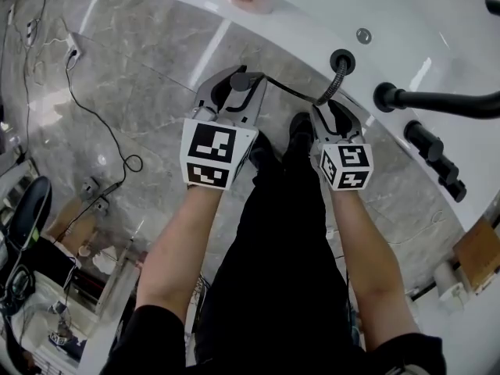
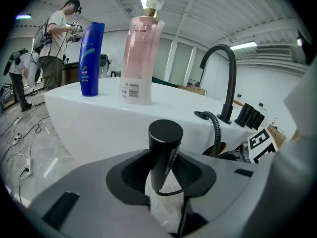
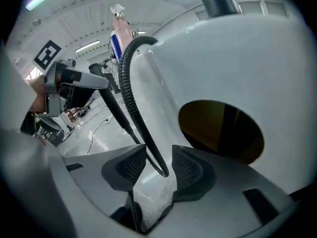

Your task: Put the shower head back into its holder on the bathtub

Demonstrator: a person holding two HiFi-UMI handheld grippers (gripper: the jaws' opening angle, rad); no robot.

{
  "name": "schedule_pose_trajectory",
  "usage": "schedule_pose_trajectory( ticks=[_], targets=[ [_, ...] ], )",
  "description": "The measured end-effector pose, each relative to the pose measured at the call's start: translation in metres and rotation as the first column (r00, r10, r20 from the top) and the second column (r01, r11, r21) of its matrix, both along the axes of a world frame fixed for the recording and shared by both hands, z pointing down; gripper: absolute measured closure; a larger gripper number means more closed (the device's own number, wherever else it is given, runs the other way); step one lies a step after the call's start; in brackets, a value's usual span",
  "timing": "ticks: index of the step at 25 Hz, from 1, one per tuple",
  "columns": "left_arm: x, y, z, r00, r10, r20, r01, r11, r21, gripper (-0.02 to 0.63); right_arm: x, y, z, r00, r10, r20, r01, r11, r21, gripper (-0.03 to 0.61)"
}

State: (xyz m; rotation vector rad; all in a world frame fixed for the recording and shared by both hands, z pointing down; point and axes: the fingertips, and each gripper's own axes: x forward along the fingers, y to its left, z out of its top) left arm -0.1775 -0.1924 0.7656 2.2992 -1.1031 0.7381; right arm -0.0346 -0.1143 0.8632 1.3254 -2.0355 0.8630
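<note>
**Shower head in the left grip, hose loose in the right**

The shower head [image 2: 165, 148] is a short, black, smooth stick with a flat round end. It is outside the bathtub [image 1: 312, 14], held just off the tub's outer wall and lower than the rim. The left gripper [image 2: 163, 175] has its jaws clamped across the middle of it.

It looks stiff and hard, and probably fairly light. The glossy finish could slide in the pads if the grip is slack. The middle of the straight body seems the right place to hold it, since that leaves the hose end free to drop into the socket.

The hose [image 3: 130, 83] is ribbed and flexible. It will likely sag, spring back and tug the head sideways, so it needs guiding rather than squeezing. It runs from the head across to the right gripper [image 3: 159, 165]. That gripper's jaws stand apart, and the hose passes between them with neither pad pressing on it. From there the hose climbs over the rim into the holder [image 1: 342, 61], a dark ring on the tub's ledge.

A black faucet [image 1: 437, 100] stands just beside the holder, near enough to catch the hose. Farther along the rim are a blue bottle [image 2: 91, 59] and a pink bottle [image 2: 140, 58], well apart from the holder.
</note>
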Motion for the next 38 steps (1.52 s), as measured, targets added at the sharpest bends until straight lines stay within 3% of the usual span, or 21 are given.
schedule_pose_trajectory(
  ticks=[5, 7, 8, 12, 22, 38],
  targets=[
    [-0.009, 0.006, 0.018, 1.000, -0.018, 0.005, 0.018, 0.999, -0.043, 0.471, -0.011, -0.004, 0.030, 1.000, -0.011, -0.018, 0.010, 0.999, -0.040, 0.413],
    [-0.012, 0.007, 0.016, 1.000, -0.019, 0.004, 0.019, 0.999, -0.046, 0.471, -0.013, -0.005, 0.034, 1.000, -0.008, -0.028, 0.007, 0.999, -0.047, 0.445],
    [-0.013, 0.007, 0.014, 1.000, -0.017, 0.004, 0.017, 0.999, -0.046, 0.471, -0.013, -0.005, 0.032, 0.999, -0.007, -0.035, 0.005, 0.999, -0.047, 0.487],
    [-0.015, 0.004, 0.001, 1.000, -0.016, 0.000, 0.016, 0.999, -0.036, 0.471, -0.009, -0.005, 0.007, 0.999, 0.002, -0.045, -0.004, 0.999, -0.035, 0.505],
    [-0.010, -0.009, -0.046, 0.999, -0.018, -0.029, 0.018, 1.000, -0.007, 0.472, -0.009, -0.007, -0.094, 0.998, 0.026, 0.063, -0.026, 1.000, 0.006, 0.508],
    [-0.007, -0.018, -0.052, 0.999, -0.026, -0.042, 0.026, 1.000, 0.007, 0.472, -0.023, -0.037, -0.136, 0.967, 0.107, 0.232, -0.106, 0.994, -0.014, 0.503]
  ],
)
